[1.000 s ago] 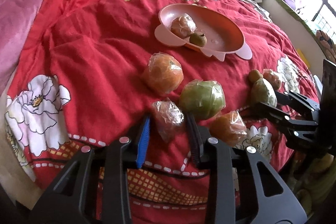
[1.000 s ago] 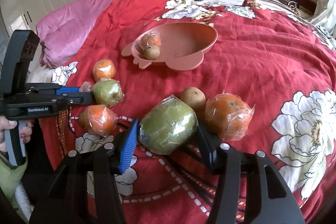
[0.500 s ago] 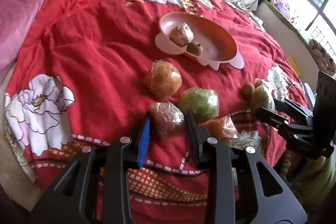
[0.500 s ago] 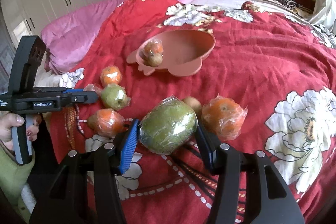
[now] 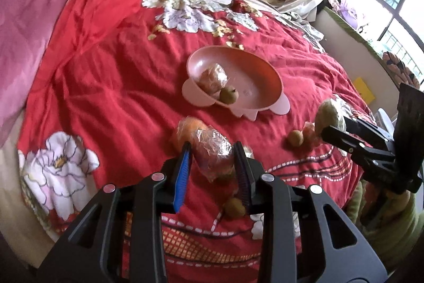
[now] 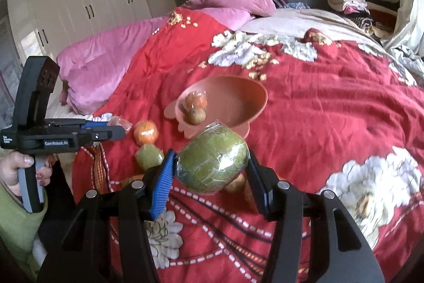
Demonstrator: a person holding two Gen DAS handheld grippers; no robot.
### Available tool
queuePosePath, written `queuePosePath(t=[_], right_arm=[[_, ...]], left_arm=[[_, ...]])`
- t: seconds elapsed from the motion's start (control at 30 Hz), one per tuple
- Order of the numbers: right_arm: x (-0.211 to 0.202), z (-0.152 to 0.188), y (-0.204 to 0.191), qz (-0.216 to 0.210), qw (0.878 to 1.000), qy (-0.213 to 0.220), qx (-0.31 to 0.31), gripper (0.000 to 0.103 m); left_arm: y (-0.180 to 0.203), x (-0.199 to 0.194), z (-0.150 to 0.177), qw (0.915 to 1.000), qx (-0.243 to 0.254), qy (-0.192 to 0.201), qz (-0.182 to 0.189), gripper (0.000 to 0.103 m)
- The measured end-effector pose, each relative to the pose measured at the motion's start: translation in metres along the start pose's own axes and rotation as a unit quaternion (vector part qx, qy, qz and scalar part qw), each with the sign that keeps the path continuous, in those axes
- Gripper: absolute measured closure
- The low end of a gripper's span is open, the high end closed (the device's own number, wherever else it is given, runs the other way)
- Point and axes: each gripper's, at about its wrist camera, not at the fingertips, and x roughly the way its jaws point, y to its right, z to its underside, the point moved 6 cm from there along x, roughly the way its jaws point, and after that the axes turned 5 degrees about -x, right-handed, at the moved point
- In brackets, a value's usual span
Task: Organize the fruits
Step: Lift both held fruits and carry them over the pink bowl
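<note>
Both grippers loaded, fruit raised above the bedspread (image 6: 331,108).

Right gripper (image 6: 212,166) clamps the wrapped green fruit (image 6: 212,161); left gripper (image 5: 212,161) clamps a small wrapped fruit (image 5: 213,150). Film looks slippery: grip mid-body, moderate force. Bowl (image 6: 238,100) ahead.

A small plastic-wrapped reddish fruit (image 5: 214,155) sits pinched between the left gripper (image 5: 212,163) fingers, off the quilt. A large wrapped green fruit (image 6: 213,162) is clamped in the right gripper (image 6: 212,174), also raised. The pink bowl (image 5: 265,70) holds 2 pieces: a wrapped orange (image 5: 213,77) and a small brownish-green pear (image 5: 229,95) touching it. A wrapped orange fruit (image 6: 145,132) and a wrapped green fruit (image 6: 149,156) lie beside each other on the quilt.
</note>
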Motion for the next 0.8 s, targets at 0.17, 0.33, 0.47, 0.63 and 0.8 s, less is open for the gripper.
queuePosePath(t=[0.17,0.33,0.47,0.63,0.8], right_arm=[[0.000,-0.013,-0.001,-0.005,1.000,0.007,-0.007,0.052],[0.006,-0.022,0.004,-0.007,1.000,0.007,-0.007,0.052],[0.011,-0.028,0.010,-0.007,1.000,0.005,-0.005,0.052],[0.018,-0.034,0.018,-0.008,1.000,-0.001,0.000,0.052],[0.025,-0.042,0.022,-0.011,1.000,-0.005,0.000,0.052]], left_arm=[[0.007,0.004,-0.006,1.0000,0.007,0.000,0.002,0.079],[0.011,0.008,-0.014,0.9999,0.013,0.001,0.003,0.079],[0.017,0.016,-0.021,0.9998,0.017,-0.001,0.007,0.079],[0.024,0.025,-0.028,0.9995,0.028,-0.006,0.011,0.079],[0.028,0.034,-0.034,0.9993,0.032,-0.007,0.016,0.079]])
